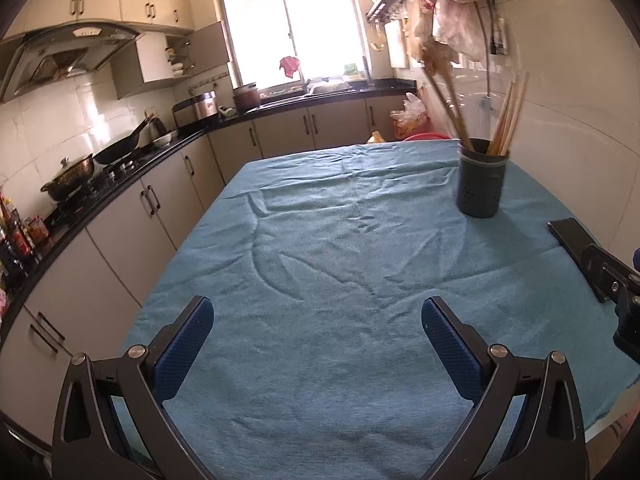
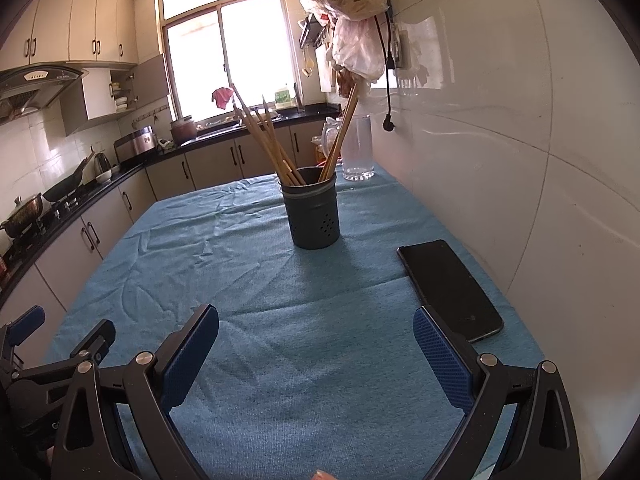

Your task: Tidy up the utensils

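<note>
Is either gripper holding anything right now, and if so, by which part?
Nothing is held. The left gripper and right gripper are both open above the blue cloth, nothing between their fingers.

Side-by-side low views (shared holder [image 1: 481,178] [image 2: 313,212])

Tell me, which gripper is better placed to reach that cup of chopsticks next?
Probably the right gripper: the cup stands almost straight ahead of its open fingers. From the left gripper, also open, the cup sits far off to the right.
</note>
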Tool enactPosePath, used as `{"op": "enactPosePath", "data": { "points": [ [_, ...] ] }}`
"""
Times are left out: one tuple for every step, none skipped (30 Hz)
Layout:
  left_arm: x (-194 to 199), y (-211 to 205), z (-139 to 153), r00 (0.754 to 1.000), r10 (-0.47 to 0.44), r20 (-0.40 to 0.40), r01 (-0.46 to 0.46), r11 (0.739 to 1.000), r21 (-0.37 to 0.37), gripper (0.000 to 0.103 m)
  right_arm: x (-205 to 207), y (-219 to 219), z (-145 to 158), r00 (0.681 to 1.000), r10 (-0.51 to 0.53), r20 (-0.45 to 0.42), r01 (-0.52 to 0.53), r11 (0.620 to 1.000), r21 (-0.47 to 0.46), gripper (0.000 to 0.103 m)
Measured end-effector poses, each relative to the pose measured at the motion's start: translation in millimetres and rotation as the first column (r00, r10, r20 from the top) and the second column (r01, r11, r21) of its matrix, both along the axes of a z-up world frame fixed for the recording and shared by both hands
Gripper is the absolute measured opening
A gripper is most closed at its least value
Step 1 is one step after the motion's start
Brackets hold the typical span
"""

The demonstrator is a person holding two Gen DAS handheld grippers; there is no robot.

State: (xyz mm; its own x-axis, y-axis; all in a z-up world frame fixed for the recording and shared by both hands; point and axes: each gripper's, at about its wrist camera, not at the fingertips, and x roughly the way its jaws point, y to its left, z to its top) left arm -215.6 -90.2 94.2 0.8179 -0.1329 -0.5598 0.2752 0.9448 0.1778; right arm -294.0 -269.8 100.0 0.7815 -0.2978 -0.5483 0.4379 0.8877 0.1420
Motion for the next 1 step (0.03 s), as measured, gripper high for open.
{"op": "enactPosePath", "data": {
  "points": [
    [5.6, 5.8, 0.2, 1.000, 0.021, 0.006, -0.021, 1.000, 0.000, 0.103, 2.3, 0.3, -0.3, 1.000, 0.003, -0.001, -0.003, 1.000, -0.001, 0.100]
  ]
}}
